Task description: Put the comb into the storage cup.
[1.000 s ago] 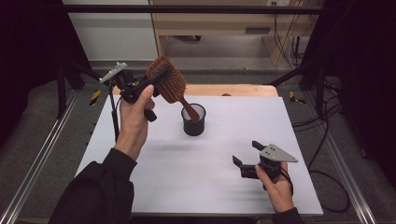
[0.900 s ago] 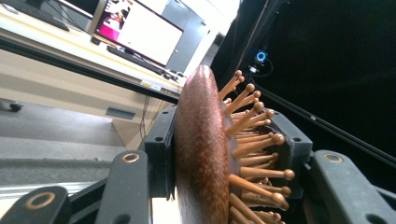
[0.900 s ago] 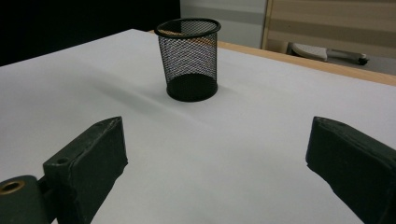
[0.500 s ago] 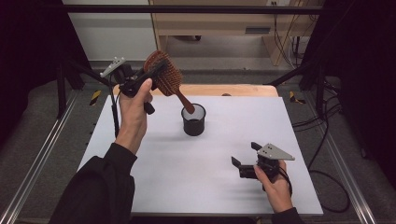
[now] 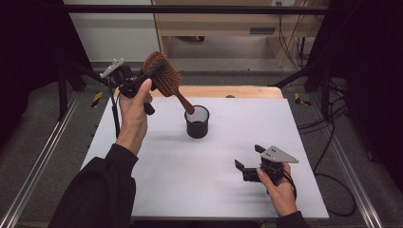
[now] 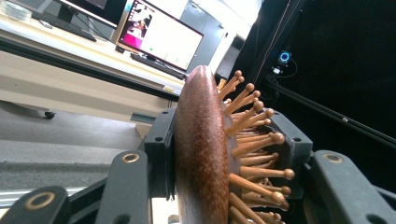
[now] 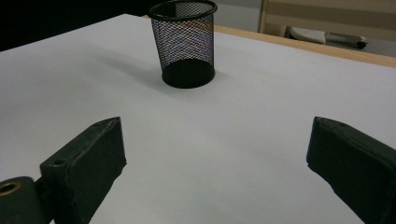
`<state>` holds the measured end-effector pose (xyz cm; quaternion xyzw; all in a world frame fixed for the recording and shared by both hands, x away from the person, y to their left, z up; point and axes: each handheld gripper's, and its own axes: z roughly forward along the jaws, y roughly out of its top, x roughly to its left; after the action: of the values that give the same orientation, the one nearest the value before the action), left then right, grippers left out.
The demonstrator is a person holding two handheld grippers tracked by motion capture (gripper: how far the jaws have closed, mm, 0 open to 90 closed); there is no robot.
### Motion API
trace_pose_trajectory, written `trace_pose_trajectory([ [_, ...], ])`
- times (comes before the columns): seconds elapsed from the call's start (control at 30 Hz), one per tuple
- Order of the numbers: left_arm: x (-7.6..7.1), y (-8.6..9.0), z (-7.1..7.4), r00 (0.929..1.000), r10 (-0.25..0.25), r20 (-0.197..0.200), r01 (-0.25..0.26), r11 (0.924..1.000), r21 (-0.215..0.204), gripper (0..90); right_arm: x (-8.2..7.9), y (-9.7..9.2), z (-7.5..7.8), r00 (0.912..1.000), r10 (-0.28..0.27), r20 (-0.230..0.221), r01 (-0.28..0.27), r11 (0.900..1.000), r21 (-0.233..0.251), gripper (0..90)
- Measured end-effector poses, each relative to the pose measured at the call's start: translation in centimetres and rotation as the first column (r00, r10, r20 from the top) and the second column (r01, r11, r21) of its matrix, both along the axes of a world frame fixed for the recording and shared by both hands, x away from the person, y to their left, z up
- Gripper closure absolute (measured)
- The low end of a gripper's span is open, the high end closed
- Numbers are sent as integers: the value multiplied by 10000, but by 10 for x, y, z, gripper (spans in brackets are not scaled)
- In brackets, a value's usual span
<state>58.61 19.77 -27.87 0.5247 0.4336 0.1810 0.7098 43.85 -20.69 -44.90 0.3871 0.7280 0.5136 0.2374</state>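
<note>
The wooden paddle hairbrush (image 5: 163,76) hangs tilted above the mesh cup (image 5: 197,121), handle down for dropping in, its head clamped in the left gripper (image 5: 151,78). Right of the cup, the right gripper (image 5: 248,165) rests wide open, empty, on the worktop (image 5: 228,142).

hairbrush (image 5: 164,78): 1 | mesh cup (image 5: 197,121): 1 | grippers: 2 | table (image 5: 199,166): 1
</note>
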Motion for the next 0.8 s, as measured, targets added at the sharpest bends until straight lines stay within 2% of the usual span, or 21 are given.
trace_pose_trajectory([
  [0.23, 1, -5, -3, 10000, -55, -28, 55, 10000, 33, 511, 0, 1, 0, 10000, -3, -44, 3, 10000, -25, 48],
  [0.37, 5, -8, -8, 9995, -134, -282, 124, 9992, -373, 511, 0, 0, 0, 10000, -17, -30, 17, 10000, 8, 48],
  [0.5, 8, -16, -12, 9997, 2, -241, -1, 10000, 48, 511, 0, 0, 0, 10000, -3, -10, 3, 10000, 41, 48],
  [0.7, 14, -26, -20, 9996, -57, -283, 73, 9984, 554, 511, 0, -1, 0, 10000, -3, 11, 3, 10000, 82, 47],
  [0.8, 16, -31, -24, 9995, -75, -296, 96, 9976, 685, 511, 0, -1, 0, 10000, 18, -10, -18, 10000, 90, 47],
])
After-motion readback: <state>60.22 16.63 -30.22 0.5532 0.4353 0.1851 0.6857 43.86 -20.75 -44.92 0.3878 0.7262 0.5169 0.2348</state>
